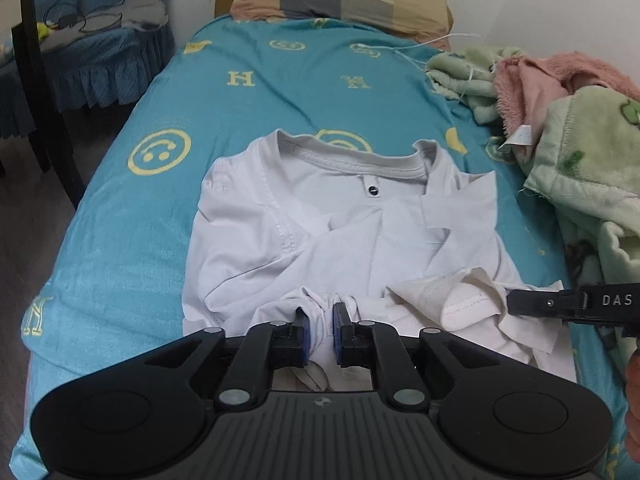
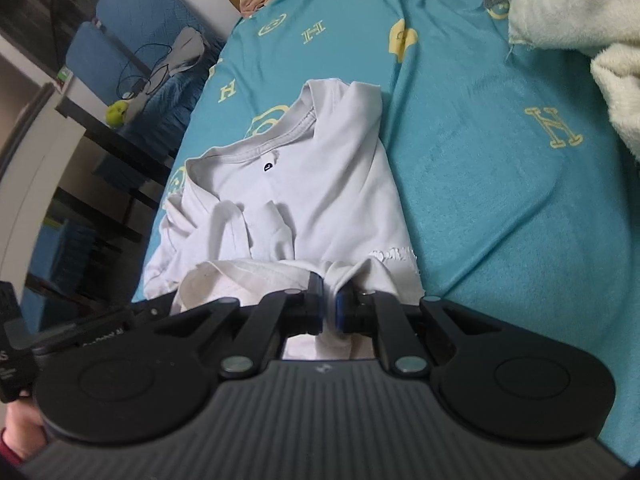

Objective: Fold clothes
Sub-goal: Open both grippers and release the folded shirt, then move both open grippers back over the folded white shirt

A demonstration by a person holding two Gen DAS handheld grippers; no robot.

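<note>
Nearest the camera, the left hand-held gripper (image 1: pixel 321 322) pinches a bunch of cloth at the bottom edge of the white shirt (image 1: pixel 320 216). To its right, at 3 o'clock, the right hand-held gripper (image 2: pixel 329 306) is clamped on the same edge. This shirt lies on the blue bed sheet (image 1: pixel 280 80) with its sides folded in and its collar pointing to 12 o'clock. Green and pink blankets (image 1: pixel 560 120) are piled at 2 o'clock, touching the sheet.
</note>
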